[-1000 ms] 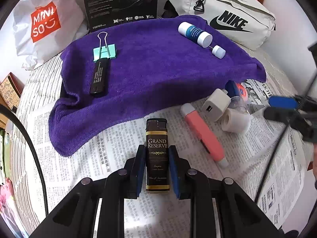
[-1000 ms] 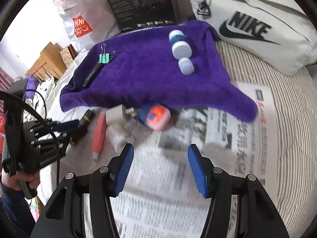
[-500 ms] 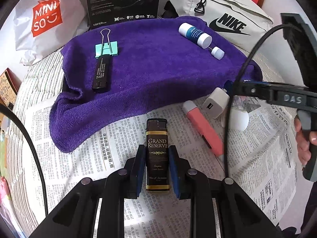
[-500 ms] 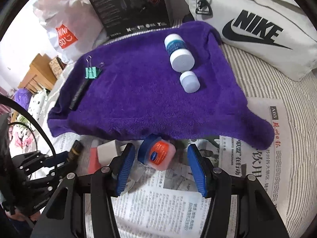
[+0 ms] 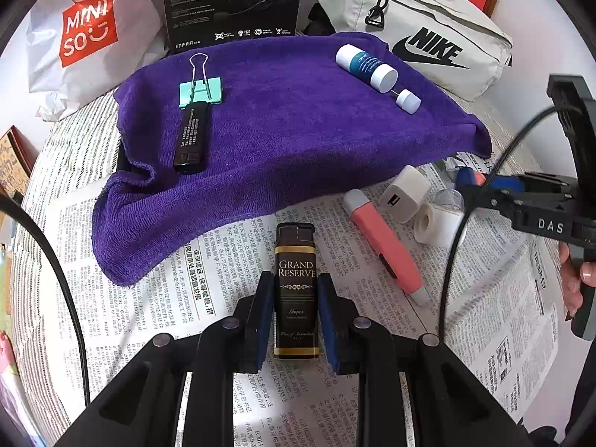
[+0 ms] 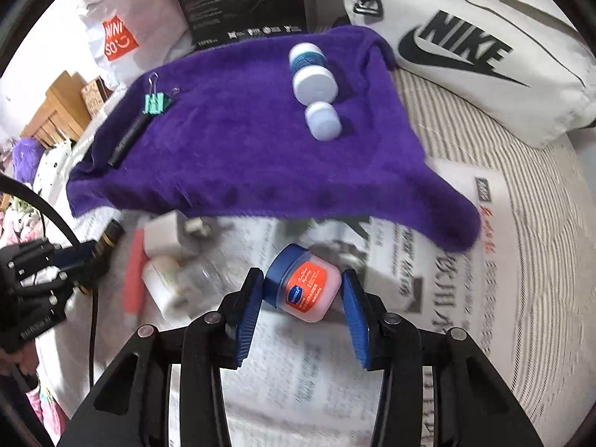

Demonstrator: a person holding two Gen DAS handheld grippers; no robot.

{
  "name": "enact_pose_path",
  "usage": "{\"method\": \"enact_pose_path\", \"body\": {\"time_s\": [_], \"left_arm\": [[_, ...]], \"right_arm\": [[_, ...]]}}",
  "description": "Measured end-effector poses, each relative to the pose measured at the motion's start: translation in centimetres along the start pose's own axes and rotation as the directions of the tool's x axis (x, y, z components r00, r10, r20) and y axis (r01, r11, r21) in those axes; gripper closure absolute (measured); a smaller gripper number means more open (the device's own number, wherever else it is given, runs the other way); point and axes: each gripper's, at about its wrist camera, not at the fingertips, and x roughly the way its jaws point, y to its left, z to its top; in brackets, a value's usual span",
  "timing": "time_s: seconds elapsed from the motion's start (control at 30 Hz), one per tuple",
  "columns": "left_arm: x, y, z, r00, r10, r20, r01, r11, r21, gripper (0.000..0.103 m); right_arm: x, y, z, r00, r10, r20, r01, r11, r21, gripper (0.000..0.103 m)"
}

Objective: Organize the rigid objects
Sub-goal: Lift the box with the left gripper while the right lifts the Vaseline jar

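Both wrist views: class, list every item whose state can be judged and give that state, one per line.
Black lighter: clamped in left gripper.
Small jar: tilted, between right gripper fingers, lid on.
Binder clip: lying on purple towel.
White bottle: lying on its side, capped.
Pink cutter: lying on newspaper.

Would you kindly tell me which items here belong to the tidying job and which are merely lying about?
Job: Grand Reserve lighter, Vaseline jar, pink utility knife, USB charger, purple towel.
Lying about: Nike bag, Miniso bag, Edifier box.
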Motion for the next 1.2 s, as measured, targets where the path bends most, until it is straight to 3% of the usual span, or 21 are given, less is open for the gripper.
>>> {"method": "enact_pose_path", "body": {"time_s": [0.37,0.5,0.63,0.83,0.93,1.2], "left_arm": [[0.0,-0.3,-0.1,1.000,0.015,-0.001,-0.015,1.000,0.011,0.080],[0.0,-0.3,-0.1,1.000,0.015,0.002,-0.015,1.000,0.009,0.080],[-0.1,-0.2,-0.2,1.000,0.010,0.002,-0.010,1.000,0.007,0.080],[-0.1,-0.3,-0.3,1.000,0.019,0.009,-0.019,1.000,-0.003,0.080],[-0.2,-0.1,-0.5,1.000,0.012,0.017,-0.012,1.000,-0.018,0.080],[-0.9,0.5,-1.5,1.000,0.005,0.012,-0.005,0.999,-0.032,0.080]], "right_arm": [[0.2,-0.1,-0.3,0.999,-0.034,0.023,0.033,0.998,0.047,0.052],[0.3,0.4,-0.4,0.997,-0.066,0.046,0.066,0.998,0.016,0.061],[-0.2,-0.3,-1.1,0.998,-0.056,0.026,0.057,0.998,-0.038,0.061],[-0.6,-1.7,-1.7,0.997,-0.070,0.033,0.070,0.998,0.008,0.061],[-0.6,-1.0,-2.0,0.993,-0.106,0.055,0.107,0.994,-0.015,0.061],[-0.9,-1.0,-2.6,0.993,-0.102,0.063,0.104,0.994,-0.025,0.061]]}}
